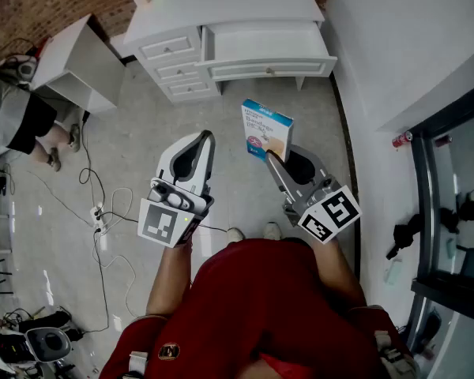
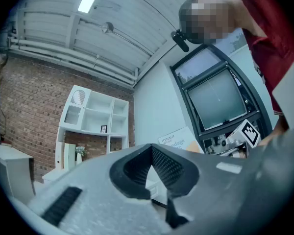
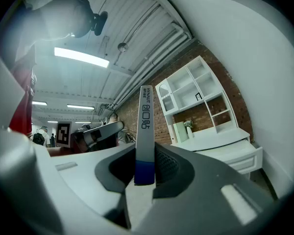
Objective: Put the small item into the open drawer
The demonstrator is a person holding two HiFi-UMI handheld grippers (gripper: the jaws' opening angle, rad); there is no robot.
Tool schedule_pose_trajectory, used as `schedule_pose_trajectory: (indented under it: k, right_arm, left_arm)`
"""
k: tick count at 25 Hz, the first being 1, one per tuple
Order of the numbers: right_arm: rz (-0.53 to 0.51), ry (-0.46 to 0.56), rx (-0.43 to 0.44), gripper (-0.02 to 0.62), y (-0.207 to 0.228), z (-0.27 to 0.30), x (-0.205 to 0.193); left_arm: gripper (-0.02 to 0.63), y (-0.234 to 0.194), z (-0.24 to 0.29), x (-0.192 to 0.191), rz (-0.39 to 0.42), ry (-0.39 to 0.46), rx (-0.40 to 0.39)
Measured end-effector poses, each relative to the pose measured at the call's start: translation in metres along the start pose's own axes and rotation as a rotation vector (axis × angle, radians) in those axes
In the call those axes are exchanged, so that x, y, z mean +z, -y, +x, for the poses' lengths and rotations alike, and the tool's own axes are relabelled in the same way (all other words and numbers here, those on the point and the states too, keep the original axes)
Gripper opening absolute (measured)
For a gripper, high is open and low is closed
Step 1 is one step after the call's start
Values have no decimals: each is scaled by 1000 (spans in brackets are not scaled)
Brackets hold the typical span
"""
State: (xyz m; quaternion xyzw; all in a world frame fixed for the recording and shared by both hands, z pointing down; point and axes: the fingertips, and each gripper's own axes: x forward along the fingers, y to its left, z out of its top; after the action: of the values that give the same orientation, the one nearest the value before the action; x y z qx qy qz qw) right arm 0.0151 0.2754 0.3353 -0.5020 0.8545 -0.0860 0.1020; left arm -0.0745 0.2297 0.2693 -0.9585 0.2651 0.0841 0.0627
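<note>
A small blue-and-white box [image 1: 266, 130] stands upright in my right gripper [image 1: 268, 155], which is shut on its lower edge. In the right gripper view the box [image 3: 146, 126] shows edge-on, pinched between the dark pads [image 3: 164, 168]. The open drawer [image 1: 272, 69] juts from a white desk [image 1: 221, 6] ahead of both grippers, well beyond the box; it also shows low at the right as the drawer [image 3: 240, 155]. My left gripper [image 1: 206, 139] hovers to the left of the box, jaws together with nothing between them. It points up and its pads [image 2: 169, 168] hold nothing.
A white side cabinet [image 1: 71, 58] stands at the left, with a seated person [image 1: 24, 117] beside it. Cables and a power strip [image 1: 99, 215] lie on the grey floor. A white wall and a dark-framed machine [image 1: 450, 204] line the right side.
</note>
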Motion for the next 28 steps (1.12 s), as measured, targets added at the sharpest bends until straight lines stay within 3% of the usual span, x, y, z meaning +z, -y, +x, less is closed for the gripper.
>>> schedule_pose_trajectory:
  k: [10, 18, 28]
  right_arm:
    - [5, 16, 6, 80, 19, -20, 6]
    - [5, 15, 25, 80, 66, -49, 13]
    - [-26, -29, 45, 80, 103, -5, 16]
  left_arm:
    - [-2, 19, 15, -6, 10, 0, 8]
    - [-2, 51, 54, -16, 44, -34, 25]
    - [-2, 10, 77, -33, 37, -47, 76]
